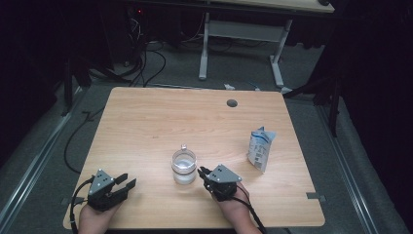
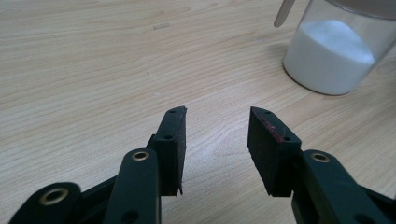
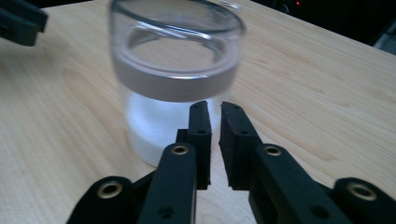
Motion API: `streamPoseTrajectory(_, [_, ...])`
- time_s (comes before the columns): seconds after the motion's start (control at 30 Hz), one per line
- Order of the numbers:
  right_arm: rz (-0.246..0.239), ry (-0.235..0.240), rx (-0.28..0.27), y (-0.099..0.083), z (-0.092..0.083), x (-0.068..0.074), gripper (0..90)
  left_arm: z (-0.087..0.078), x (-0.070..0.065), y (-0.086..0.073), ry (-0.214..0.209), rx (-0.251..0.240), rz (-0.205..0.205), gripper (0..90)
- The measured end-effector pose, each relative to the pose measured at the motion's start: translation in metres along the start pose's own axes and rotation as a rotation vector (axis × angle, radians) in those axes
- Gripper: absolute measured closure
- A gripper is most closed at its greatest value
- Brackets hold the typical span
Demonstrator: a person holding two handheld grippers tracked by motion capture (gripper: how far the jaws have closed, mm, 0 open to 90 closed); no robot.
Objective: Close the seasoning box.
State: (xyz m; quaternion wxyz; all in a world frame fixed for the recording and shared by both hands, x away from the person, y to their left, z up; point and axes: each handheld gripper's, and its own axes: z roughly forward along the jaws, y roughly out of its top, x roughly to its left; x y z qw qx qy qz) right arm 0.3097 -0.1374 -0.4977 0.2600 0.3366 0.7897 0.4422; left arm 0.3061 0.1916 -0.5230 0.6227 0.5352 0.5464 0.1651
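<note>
Glass jar point(image 1: 184, 166) of white powder near the front edge of the wooden table point(image 1: 146, 126), lid off, a small glass stopper or knob just behind its rim. Right hand-held gripper point(image 1: 202, 174) just beside the jar on its right, pads point(image 3: 200, 122) nearly together with a narrow slit between them and nothing clamped, tips close to the glass wall but not gripping it. Left hand-held gripper point(image 1: 127, 181) well to the left of the jar, about half open, empty, resting low over bare wood. Blue-and-white pouch point(image 1: 260, 148) standing upright well to the right of the jar, top torn open.

Likely step in hand: taking hold of the jar. Best done by widening the right jaws well past the jar's width before moving in, then closing on the clear wall below the frosted rim band, squarely and low, to avoid tipping the powder out. Steadying from the left side an option, the other jaws already spread wide enough for a thin edge only.

Printing on the pouch too small and blurred to read; no label or writing visible on the jar.
</note>
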Motion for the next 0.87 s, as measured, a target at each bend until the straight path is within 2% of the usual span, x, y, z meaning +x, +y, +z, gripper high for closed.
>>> streamPoseTrajectory(0.23, [0.098,-0.052,0.032,-0.015,-0.011,-0.038,65.4,0.000,0.003,0.000,0.012,-0.003,0.002,56.0])
streamPoseTrajectory(0.3, [0.122,-0.080,0.035,-0.023,-0.020,-0.053,60.9,-0.001,0.006,0.004,0.033,-0.014,0.009,54.5])
streamPoseTrajectory(0.37, [0.144,-0.115,0.030,-0.033,-0.034,-0.067,56.3,-0.007,0.012,0.015,0.040,-0.056,-0.030,54.1])
streamPoseTrajectory(0.4, [0.148,-0.140,0.021,-0.039,-0.042,-0.073,54.9,-0.009,0.015,0.017,0.042,-0.067,-0.027,54.0])
streamPoseTrajectory(0.47, [0.151,-0.207,0.011,-0.053,-0.055,-0.080,55.0,-0.009,0.017,0.017,0.055,-0.063,-0.023,54.1])
streamPoseTrajectory(0.5, [0.192,-0.196,0.010,-0.059,-0.058,-0.084,54.6,-0.007,0.018,0.015,0.058,-0.053,-0.026,54.0])
streamPoseTrajectory(0.53, [0.230,-0.175,0.011,-0.061,-0.059,-0.087,53.8,-0.005,0.017,0.014,0.061,-0.049,-0.022,54.0])
streamPoseTrajectory(0.63, [0.229,-0.173,-0.004,-0.060,-0.061,-0.088,53.7,-0.001,0.012,0.011,0.064,-0.048,-0.007,53.2])
streamPoseTrajectory(0.73, [0.207,-0.167,0.004,-0.058,-0.058,-0.085,53.7,-0.002,0.008,0.009,0.058,-0.043,0.011,52.7])
streamPoseTrajectory(0.87, [0.201,-0.169,0.006,-0.058,-0.057,-0.083,53.4,-0.003,0.005,0.011,0.046,-0.048,0.002,51.8])
